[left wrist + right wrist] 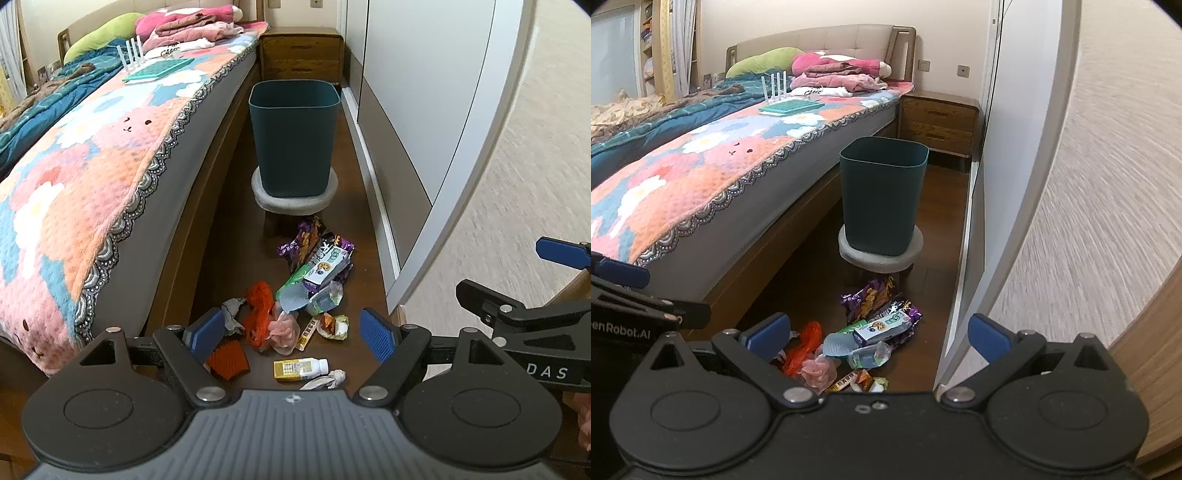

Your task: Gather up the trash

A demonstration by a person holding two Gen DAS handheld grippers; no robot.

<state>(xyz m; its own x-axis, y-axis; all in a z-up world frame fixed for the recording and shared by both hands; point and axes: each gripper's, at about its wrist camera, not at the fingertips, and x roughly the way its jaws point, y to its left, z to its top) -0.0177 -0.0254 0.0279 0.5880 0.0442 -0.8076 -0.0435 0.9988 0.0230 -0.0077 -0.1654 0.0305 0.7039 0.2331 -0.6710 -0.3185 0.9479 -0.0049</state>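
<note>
A dark teal bin [294, 138] [882, 195] stands on a low grey round stool [294, 199] [881, 256] beside the bed. In front of it, trash is scattered on the wooden floor: purple snack wrappers [310, 243] [871, 299], a small carton [327, 269] [882, 326], an orange net bag [260, 314] [803, 349], a pink wad [284, 330] [818, 369], a small yellow-labelled bottle [301, 369], a crumpled tissue [327, 380]. My left gripper [291, 336] hovers open above the near trash, holding nothing. My right gripper [879, 334] is also open and empty.
The bed [92, 166] [701, 173] with a flowered blanket runs along the left. White wardrobe doors [424, 129] [1015, 166] bound the narrow floor strip on the right. A wooden nightstand [301, 53] [940, 123] stands behind the bin.
</note>
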